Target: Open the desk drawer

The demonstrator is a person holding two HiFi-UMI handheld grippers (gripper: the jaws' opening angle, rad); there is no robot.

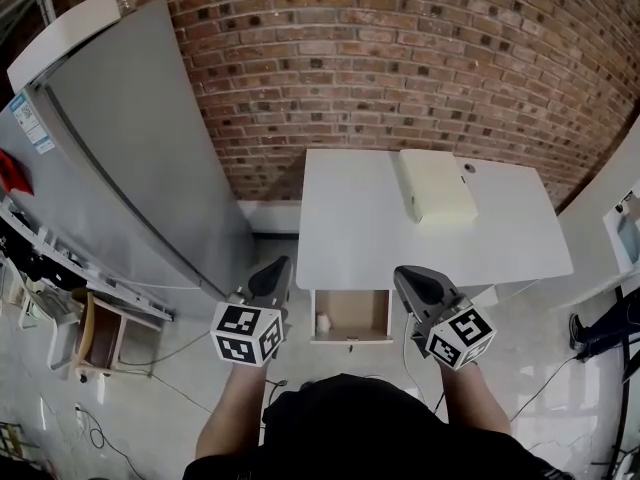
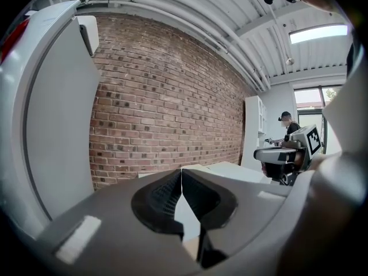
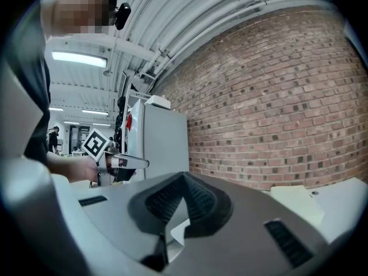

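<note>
1. Nearest are the person's forearms (image 1: 236,400). Each carries one claw, at about the same height, with a gap between them.
2. The left gripper (image 1: 276,272) has its jaws pressed together with nothing between them; its own view shows the ridged pads (image 2: 165,191) meeting at the tips. The right gripper (image 1: 412,282) is closed and empty in the same way.
3. The drawer (image 1: 350,339) lies below and between the two claws, a little ahead of their tips, and touches neither. It stands pulled out from under the desk (image 1: 355,228), with a small white thing (image 1: 323,321) in its left corner.
4. My judgement is that the opening seems done. To finish well, hold both claws above and apart from the drawer front, so that nothing pushes it back.
5. Ahead of the right claw, a pale yellow box (image 1: 437,186) sits on the desk; beyond it is the brick wall (image 1: 380,58).
6. Only the head view shows the drawer, because both gripper views look level over the desk. The left gripper view alone shows a distant person (image 2: 289,125) beyond the right claw.
</note>
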